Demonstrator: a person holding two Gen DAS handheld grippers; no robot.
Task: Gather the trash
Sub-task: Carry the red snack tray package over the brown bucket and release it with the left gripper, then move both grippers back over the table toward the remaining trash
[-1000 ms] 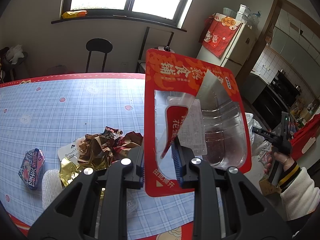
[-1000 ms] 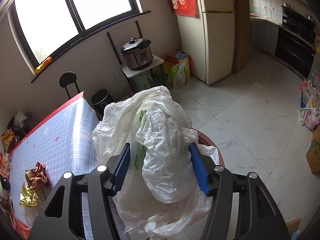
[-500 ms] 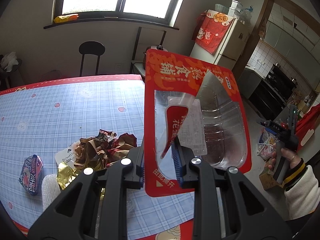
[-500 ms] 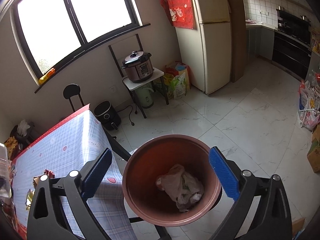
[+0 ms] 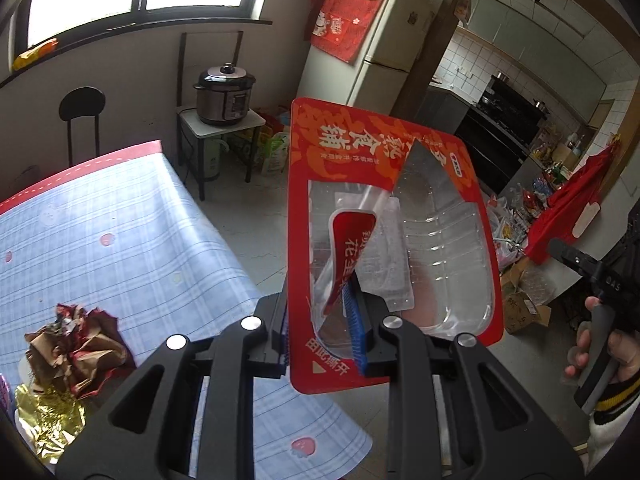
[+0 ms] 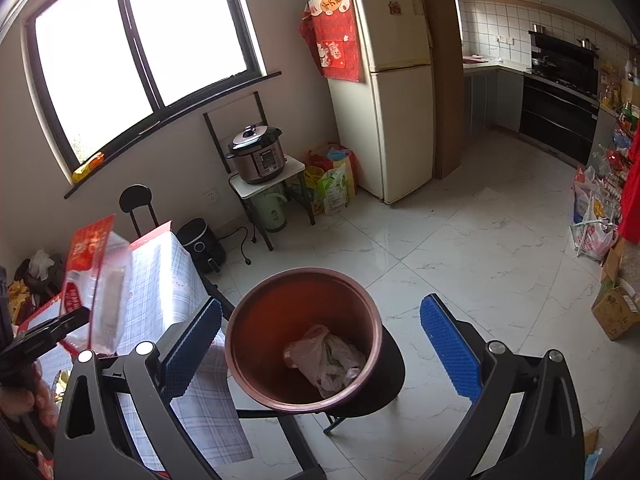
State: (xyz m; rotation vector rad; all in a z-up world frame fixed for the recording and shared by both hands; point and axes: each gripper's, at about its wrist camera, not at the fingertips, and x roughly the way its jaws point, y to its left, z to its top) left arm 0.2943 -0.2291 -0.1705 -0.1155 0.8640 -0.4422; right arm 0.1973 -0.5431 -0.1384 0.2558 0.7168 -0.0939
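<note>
My left gripper is shut on a red and clear plastic food package and holds it upright past the table's right edge; the package also shows in the right wrist view. My right gripper is open and empty above a brown round bin that stands on a black stool. A crumpled white plastic bag lies inside the bin. Crumpled brown and gold wrappers lie on the blue checked tablecloth at the lower left.
A pressure cooker sits on a small stand by the wall, bags beside it. A cream fridge stands behind. A black chair is at the table's far side. Boxes and bags line the right wall.
My right gripper opened and dropped the white plastic bag into the bin. My left gripper swung right with the red package, off the table toward the bin side.
</note>
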